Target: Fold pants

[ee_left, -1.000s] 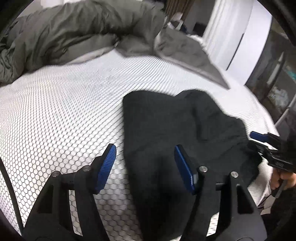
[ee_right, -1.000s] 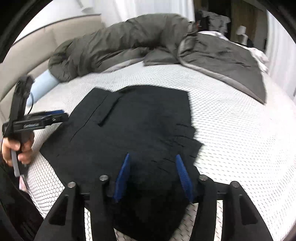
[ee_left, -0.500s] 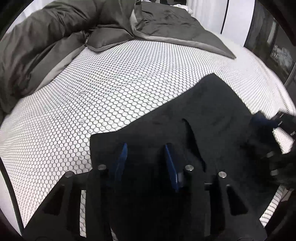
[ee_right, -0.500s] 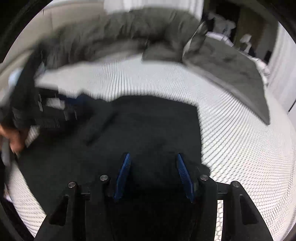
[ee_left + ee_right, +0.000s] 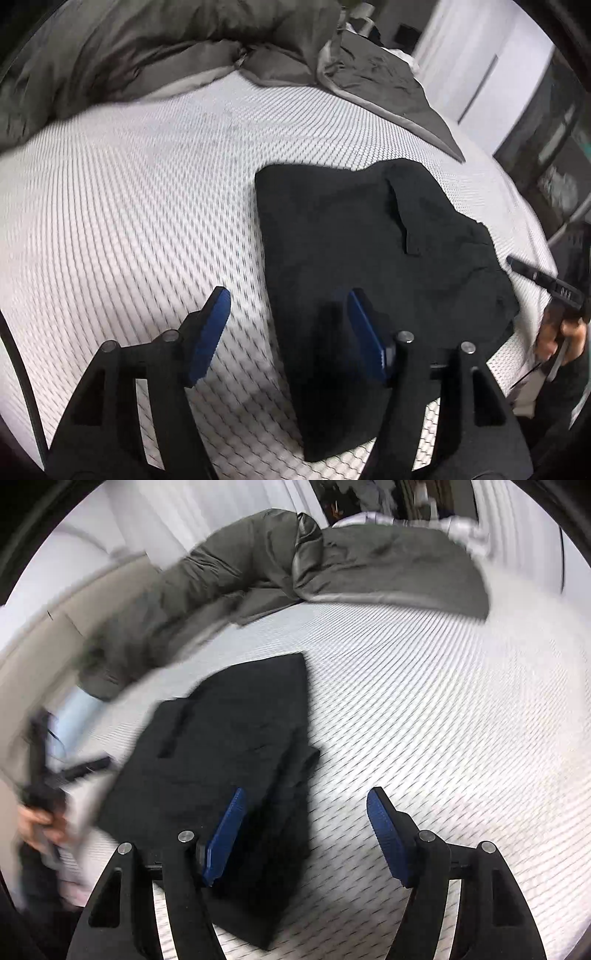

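The black pants [image 5: 351,251] lie folded into a compact stack on the white honeycomb mattress [image 5: 129,206]. My left gripper [image 5: 288,295] hovers over their left edge with its jaws opening; one pad is above the mattress, the other above the cloth, and neither presses. In the right wrist view the pants [image 5: 229,746] sit left of centre. My right gripper [image 5: 307,794] is at their right edge, jaws opening, nothing gripped. Each view shows the other gripper held in a hand: the right gripper [image 5: 543,280] and the blurred left gripper [image 5: 74,771].
A rumpled grey duvet [image 5: 166,55] is heaped along the far side of the bed. A light blue pillow [image 5: 77,709] lies by the beige headboard [image 5: 29,657]. White wardrobe doors [image 5: 476,74] and dark shelving [image 5: 554,147] stand beyond the bed.
Both grippers were narrower and over the cloth half a second ago. They have since drawn apart to opposite edges of the pants and their jaws have widened.
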The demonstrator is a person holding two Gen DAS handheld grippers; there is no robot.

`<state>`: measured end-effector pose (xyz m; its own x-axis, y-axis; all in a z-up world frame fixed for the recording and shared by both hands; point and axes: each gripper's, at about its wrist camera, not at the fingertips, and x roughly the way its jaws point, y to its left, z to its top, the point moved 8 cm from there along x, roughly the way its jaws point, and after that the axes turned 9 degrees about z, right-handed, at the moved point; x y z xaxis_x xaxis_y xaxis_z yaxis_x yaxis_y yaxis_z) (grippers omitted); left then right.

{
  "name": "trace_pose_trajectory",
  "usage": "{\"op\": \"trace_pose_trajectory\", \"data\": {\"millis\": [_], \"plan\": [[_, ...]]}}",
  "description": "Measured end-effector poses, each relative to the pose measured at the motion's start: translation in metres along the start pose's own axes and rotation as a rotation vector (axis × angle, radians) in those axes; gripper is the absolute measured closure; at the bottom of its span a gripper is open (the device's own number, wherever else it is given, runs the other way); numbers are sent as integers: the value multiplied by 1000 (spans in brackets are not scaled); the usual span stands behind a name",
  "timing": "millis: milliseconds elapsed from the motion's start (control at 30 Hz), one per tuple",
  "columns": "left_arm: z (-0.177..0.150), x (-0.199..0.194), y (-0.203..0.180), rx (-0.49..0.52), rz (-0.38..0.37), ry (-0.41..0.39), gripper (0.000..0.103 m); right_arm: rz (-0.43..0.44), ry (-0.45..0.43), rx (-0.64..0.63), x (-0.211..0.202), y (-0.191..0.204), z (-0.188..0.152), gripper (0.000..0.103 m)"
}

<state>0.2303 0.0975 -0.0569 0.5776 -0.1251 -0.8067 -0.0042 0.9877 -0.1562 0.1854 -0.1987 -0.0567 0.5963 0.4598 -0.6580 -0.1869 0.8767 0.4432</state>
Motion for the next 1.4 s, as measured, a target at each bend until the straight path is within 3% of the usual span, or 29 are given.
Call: {"op": "trace_pose_trajectory", "data": {"millis": [100,200,233,300,433,567,633,667,733,800,867,933,1000,1100,1167,1400], "plan": [[-24,16,8,-115,-84,65,41,82,54,0,14,14,-11,26],[-33,23,8,-147,-161,80,59,51,134,26,37,10,-20,26],[-31,24,7,-154,-189,89,68,65,142,42,45,8,-20,33],[-21,29,10,-179,-197,88,76,108,137,44,55,12,-15,63],[6,41,17,-157,-139,79,78,57,82,40,73,17,11,72],[30,50,27,-127,-49,48,78,10,55,56,92,16,28,72],[35,54,31,-130,-47,49,76,-8,65,47,100,18,34,67],[41,56,36,-130,-36,51,75,-27,74,27,100,19,34,62],[42,50,36,-99,25,26,75,-67,75,-21,94,22,33,40],[36,36,31,-70,78,-5,64,-97,58,-66,83,24,31,26],[25,14,21,-59,93,-63,35,-120,27,-109,65,28,27,23],[17,-6,9,-36,125,-136,18,-139,-21,-148,47,36,22,15],[8,-26,-5,14,173,-215,16,-140,-75,-185,30,49,13,12],[-1,-51,-20,55,218,-325,1,-82,-119,-273,3,77,-8,7],[-10,-72,-29,60,224,-409,1,-74,-157,-323,-10,93,-16,4],[-48,-110,-37,40,178,-488,1,-45,-342,-392,-64,130,-46,0]]}}
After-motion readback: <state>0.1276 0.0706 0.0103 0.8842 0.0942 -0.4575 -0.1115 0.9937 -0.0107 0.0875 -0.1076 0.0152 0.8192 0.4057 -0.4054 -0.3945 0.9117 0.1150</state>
